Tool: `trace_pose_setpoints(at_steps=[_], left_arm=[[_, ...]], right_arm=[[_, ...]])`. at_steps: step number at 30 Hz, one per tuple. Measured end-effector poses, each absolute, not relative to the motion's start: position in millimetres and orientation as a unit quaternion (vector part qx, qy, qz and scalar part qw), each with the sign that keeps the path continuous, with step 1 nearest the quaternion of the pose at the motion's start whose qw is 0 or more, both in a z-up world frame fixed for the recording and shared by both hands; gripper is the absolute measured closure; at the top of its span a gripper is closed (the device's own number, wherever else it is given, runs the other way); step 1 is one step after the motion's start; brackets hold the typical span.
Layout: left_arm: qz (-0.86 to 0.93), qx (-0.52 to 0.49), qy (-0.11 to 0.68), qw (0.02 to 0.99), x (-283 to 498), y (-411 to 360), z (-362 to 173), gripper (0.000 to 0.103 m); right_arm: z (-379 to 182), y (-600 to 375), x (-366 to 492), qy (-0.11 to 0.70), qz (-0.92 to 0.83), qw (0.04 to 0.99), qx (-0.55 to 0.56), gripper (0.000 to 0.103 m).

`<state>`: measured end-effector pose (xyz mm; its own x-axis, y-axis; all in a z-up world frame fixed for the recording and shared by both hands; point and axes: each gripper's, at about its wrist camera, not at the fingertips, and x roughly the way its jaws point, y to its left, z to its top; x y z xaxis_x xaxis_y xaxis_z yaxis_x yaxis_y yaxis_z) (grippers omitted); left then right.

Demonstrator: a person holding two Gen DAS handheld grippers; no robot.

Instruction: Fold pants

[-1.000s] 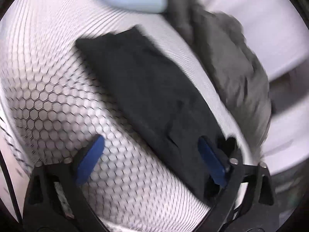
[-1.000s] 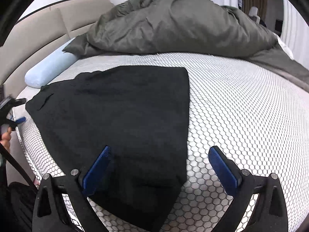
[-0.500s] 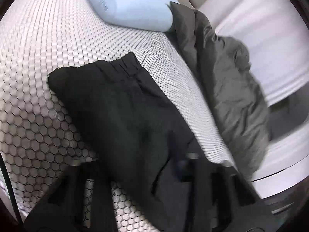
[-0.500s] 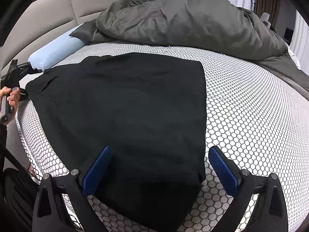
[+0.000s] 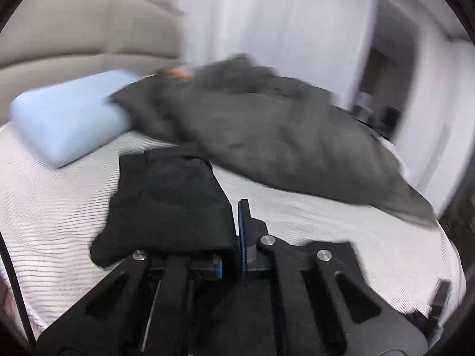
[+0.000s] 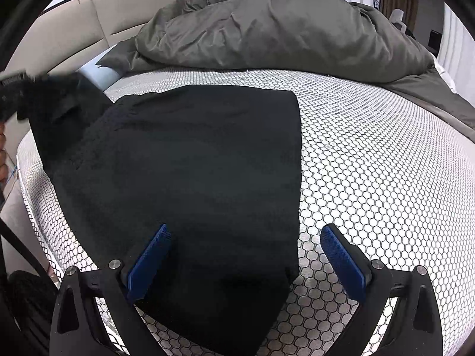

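Observation:
Black pants (image 6: 193, 163) lie spread flat on the honeycomb-patterned mattress (image 6: 371, 163). My right gripper (image 6: 245, 231) hovers open over their near end, its blue pads either side of the right edge and touching nothing. At the far left, my left gripper (image 6: 12, 89) has one corner of the pants (image 6: 59, 103) raised off the bed. In the left wrist view its jaws are closing tight, and the left gripper (image 5: 236, 216) pinches a bunch of black pants fabric (image 5: 172, 207). That fabric drapes over and hides the left finger.
A rumpled grey duvet (image 6: 267, 29) fills the far side of the bed. A light blue pillow (image 5: 68, 118) lies against the beige padded headboard (image 5: 74, 44). A person's hand (image 6: 2, 154) shows at the left edge, beside the mattress side.
The left gripper went from wide open over the pants' edge to shut on it, then swung up and rolled, lifting that corner. The right gripper stayed put and open.

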<state>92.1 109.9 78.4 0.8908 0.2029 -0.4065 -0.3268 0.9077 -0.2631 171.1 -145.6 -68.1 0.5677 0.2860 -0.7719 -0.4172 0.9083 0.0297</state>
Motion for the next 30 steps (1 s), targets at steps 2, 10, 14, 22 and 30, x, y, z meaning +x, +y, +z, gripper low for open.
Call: trace_pose_setpoints(at_steps=[2, 10, 14, 22, 30], left_arm=[[0.068, -0.134, 0.215, 0.965, 113.1, 59.0, 79.9, 0.097], [-0.137, -0.135, 0.367, 0.91, 139.0, 0.7, 26.9, 0.053], [-0.162, -0.181, 0.381, 0.892, 114.4, 24.5, 21.8, 0.046], [-0.082, -0.211, 0.316, 0.921, 103.0, 98.5, 46.9, 0.029], [0.041, -0.283, 0.334, 0.898, 106.5, 167.6, -6.1, 0.03]], right_arm=[[-68.6, -150.0, 171.1, 0.42, 0.195, 0.883, -0.077, 0.001], [-75.5, -181.1, 181.3, 0.443, 0.155, 0.882, -0.047, 0.001], [-73.6, -187.3, 183.1, 0.442, 0.15, 0.884, -0.04, 0.001], [-66.5, -183.2, 181.5, 0.434, 0.143, 0.888, -0.052, 0.001], [-25.7, -203.8, 160.3, 0.343, 0.117, 0.932, -0.003, 0.001]])
